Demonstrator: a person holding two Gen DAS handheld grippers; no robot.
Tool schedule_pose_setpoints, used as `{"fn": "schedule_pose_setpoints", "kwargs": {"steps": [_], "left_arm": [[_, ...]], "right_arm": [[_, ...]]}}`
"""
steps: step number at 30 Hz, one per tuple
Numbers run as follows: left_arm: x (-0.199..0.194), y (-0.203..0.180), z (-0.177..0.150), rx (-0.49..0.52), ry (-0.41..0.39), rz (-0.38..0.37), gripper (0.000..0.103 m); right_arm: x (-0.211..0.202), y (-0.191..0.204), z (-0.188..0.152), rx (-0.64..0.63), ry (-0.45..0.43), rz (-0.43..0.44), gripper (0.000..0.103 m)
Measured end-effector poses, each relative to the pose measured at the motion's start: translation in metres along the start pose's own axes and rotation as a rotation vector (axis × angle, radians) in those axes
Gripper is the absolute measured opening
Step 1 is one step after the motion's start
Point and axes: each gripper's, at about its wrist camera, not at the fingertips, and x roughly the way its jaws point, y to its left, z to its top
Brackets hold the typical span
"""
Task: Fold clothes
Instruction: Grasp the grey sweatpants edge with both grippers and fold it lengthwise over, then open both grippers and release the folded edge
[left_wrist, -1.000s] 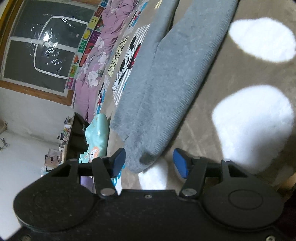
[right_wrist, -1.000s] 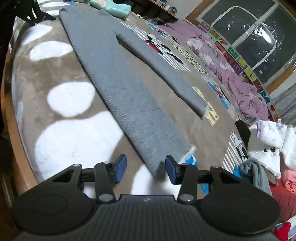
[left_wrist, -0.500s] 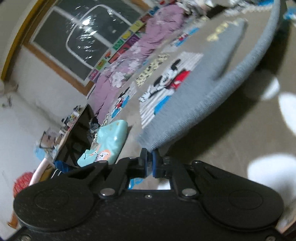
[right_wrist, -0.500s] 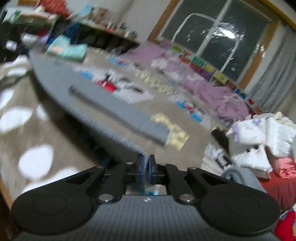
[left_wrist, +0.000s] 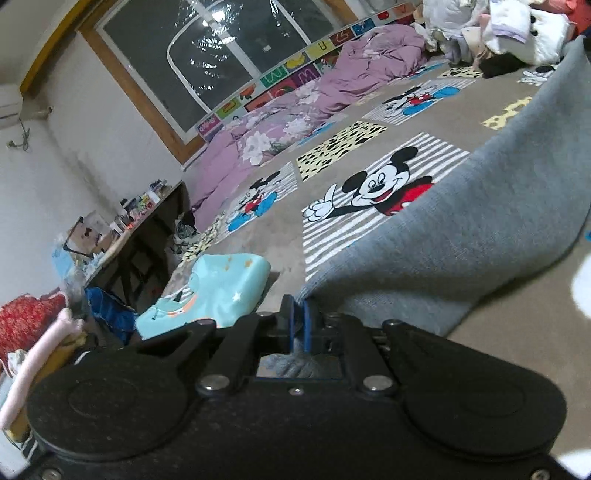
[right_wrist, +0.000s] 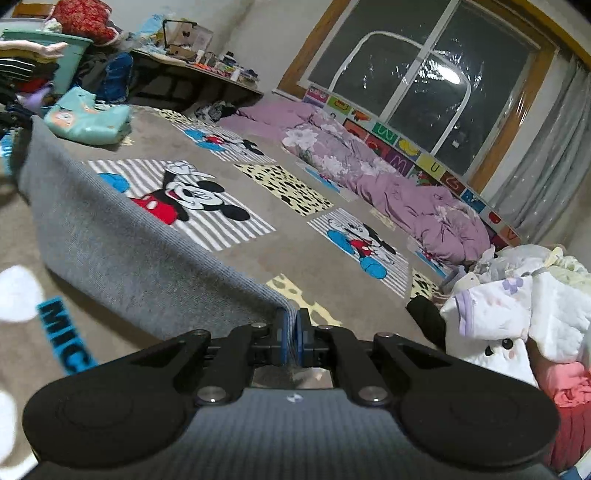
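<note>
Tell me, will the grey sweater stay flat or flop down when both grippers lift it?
Probably flop: the grey sweater sags between the pinched corners. It seems light, since the left gripper and right gripper hold it by thin edges. Its ribbed knit likely won't slip.

Both of the 2 fisheye views sit low over the carpet (left_wrist: 280, 236), each looking forward and slightly down along its own gripper's fingers toward the window (left_wrist: 236, 55) wall. The left wrist view sits at one end of the lifted grey sweater (left_wrist: 480, 229), the right at the other; both share the Mickey panel (right_wrist: 184, 199), purple bedding (right_wrist: 406, 192) and turquoise garment (left_wrist: 214, 291).
</note>
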Motion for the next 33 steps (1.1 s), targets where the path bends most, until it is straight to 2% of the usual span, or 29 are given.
{"fn": "schedule_pose_setpoints", "kwargs": {"steps": [5, 16, 22, 29, 32, 33], "left_arm": [[0.024, 0.005, 0.007, -0.036, 0.038, -0.028, 0.004], [0.071, 0.002, 0.013, -0.01, 0.098, -0.071, 0.004], [0.086, -0.004, 0.004, 0.01, 0.12, -0.098, 0.004], [0.098, -0.005, -0.001, -0.002, 0.133, -0.123, 0.004], [0.1, -0.006, -0.002, -0.007, 0.135, -0.13, 0.005], [0.101, -0.005, -0.003, -0.012, 0.135, -0.132, 0.005]], "right_arm": [[0.034, -0.005, 0.005, 0.006, 0.027, 0.007, 0.005], [0.09, -0.01, 0.008, 0.037, 0.113, 0.071, 0.006], [0.114, -0.023, 0.011, 0.115, 0.182, 0.151, 0.006], [0.143, -0.022, 0.013, 0.111, 0.262, 0.193, 0.006], [0.156, -0.022, 0.011, 0.136, 0.295, 0.184, 0.006], [0.16, -0.022, 0.01, 0.148, 0.306, 0.174, 0.01]]}}
